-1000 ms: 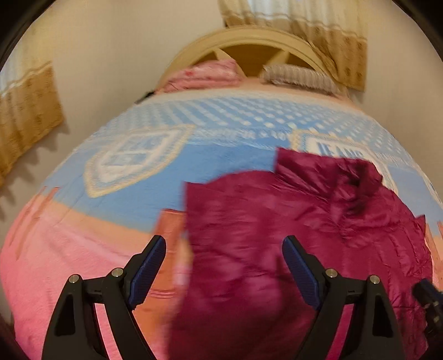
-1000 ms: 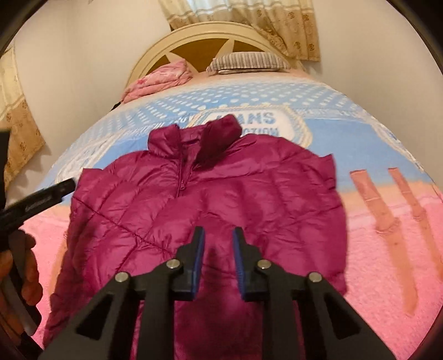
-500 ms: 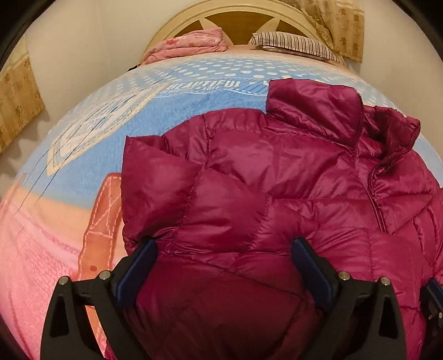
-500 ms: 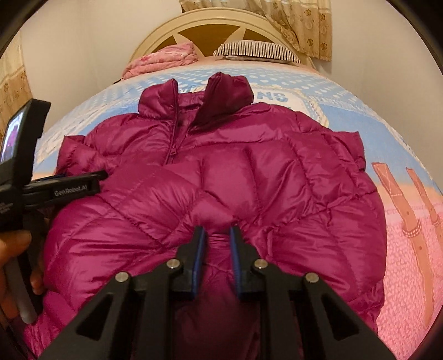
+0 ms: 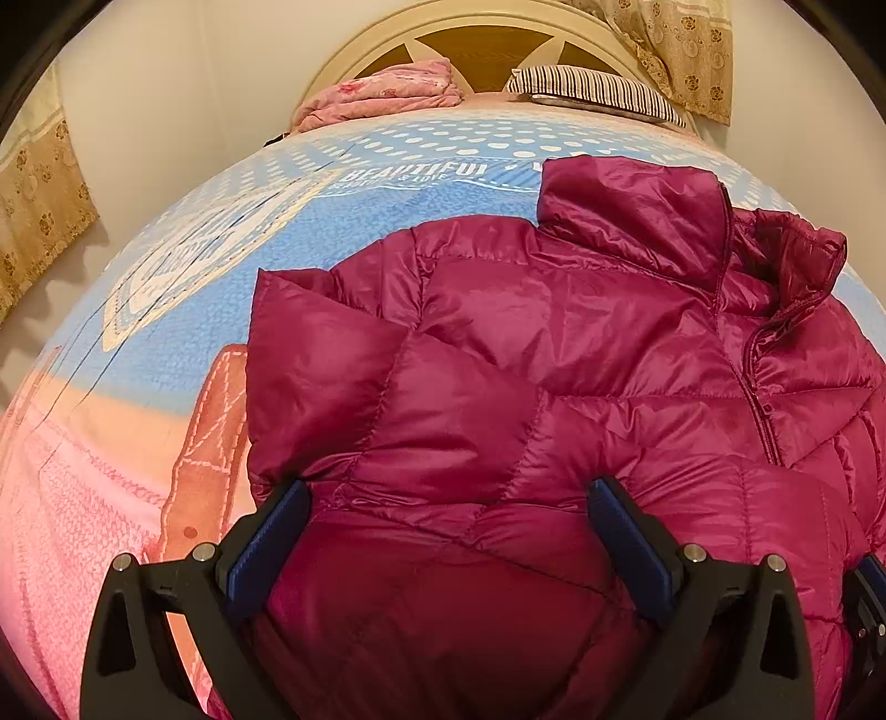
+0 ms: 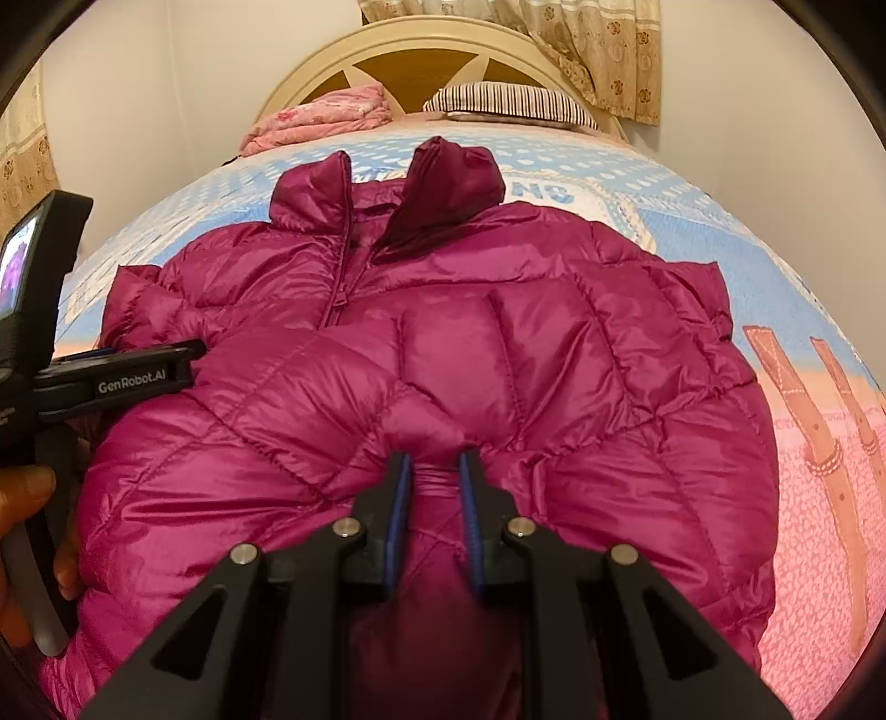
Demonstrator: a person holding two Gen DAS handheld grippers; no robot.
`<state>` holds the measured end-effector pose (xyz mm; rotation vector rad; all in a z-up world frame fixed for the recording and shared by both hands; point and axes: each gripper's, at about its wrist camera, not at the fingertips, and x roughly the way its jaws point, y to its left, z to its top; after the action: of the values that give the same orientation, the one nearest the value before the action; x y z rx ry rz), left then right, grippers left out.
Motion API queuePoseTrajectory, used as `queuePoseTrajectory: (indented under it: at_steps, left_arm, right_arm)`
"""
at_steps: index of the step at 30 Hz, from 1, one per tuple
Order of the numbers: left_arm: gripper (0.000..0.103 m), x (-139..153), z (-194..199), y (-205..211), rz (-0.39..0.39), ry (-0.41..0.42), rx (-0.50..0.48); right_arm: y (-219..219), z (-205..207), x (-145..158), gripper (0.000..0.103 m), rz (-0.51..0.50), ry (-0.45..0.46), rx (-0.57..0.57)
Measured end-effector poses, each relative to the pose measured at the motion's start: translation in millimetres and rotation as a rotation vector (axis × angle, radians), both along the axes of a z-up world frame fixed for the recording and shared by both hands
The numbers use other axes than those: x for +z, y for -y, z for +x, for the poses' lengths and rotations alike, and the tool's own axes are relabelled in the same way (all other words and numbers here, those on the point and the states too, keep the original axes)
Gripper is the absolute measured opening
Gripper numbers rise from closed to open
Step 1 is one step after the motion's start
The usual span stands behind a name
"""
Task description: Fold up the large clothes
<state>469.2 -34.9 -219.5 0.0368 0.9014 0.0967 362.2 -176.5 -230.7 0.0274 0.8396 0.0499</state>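
Observation:
A magenta quilted puffer jacket (image 5: 554, 343) lies front up on the bed, collar toward the headboard, its lower part bunched toward me. My left gripper (image 5: 448, 493) stands wide open over the jacket's left side, fabric bulging between the blue pads without being pinched. In the right wrist view the right gripper (image 6: 434, 459) is shut on a narrow fold of the jacket (image 6: 443, 343) near its middle. One finger (image 6: 166, 365) of the left gripper rests at the jacket's left edge, held by a hand (image 6: 22, 498).
The bed cover (image 5: 232, 288) is blue with white print at the far end and pink nearer me. A folded pink quilt (image 5: 382, 94) and a striped pillow (image 5: 592, 88) lie by the cream headboard (image 6: 443, 44). Curtains (image 5: 681, 50) hang behind.
Both grippers have sunk toward the jacket, which now fills the views. The left jaws have spread wider. Over the last half second nothing has moved.

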Motion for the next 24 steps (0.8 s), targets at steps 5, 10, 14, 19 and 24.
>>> queuePoseTrajectory:
  at_steps: [5,10,14,19,24]
  left_arm:
    - [0.101,-0.2,0.9,0.1,0.000,0.000,0.000]
    - [0.101,-0.2,0.7,0.3,0.001,0.000,0.000]
    - [0.101,-0.1,0.5,0.3,0.002,0.000,0.000]
    - [0.101,0.0,0.2,0.4,0.002,0.001,0.000]
    - [0.102,0.0,0.2,0.4,0.003,0.001,0.001]
  right_arm:
    - [-1.6,0.0,0.0,0.019,-0.012,0.001,-0.001]
    - [-1.4,-0.1,0.0,0.019,-0.014,0.002,-0.001]
    - [-1.5,-0.4,0.1,0.019,-0.011,0.001,-0.001]
    - [-1.7,-0.3,0.2,0.019,-0.010,0.002,-0.001]
    - [-1.5,-0.6,0.1,0.019,-0.012,0.002,-0.001]
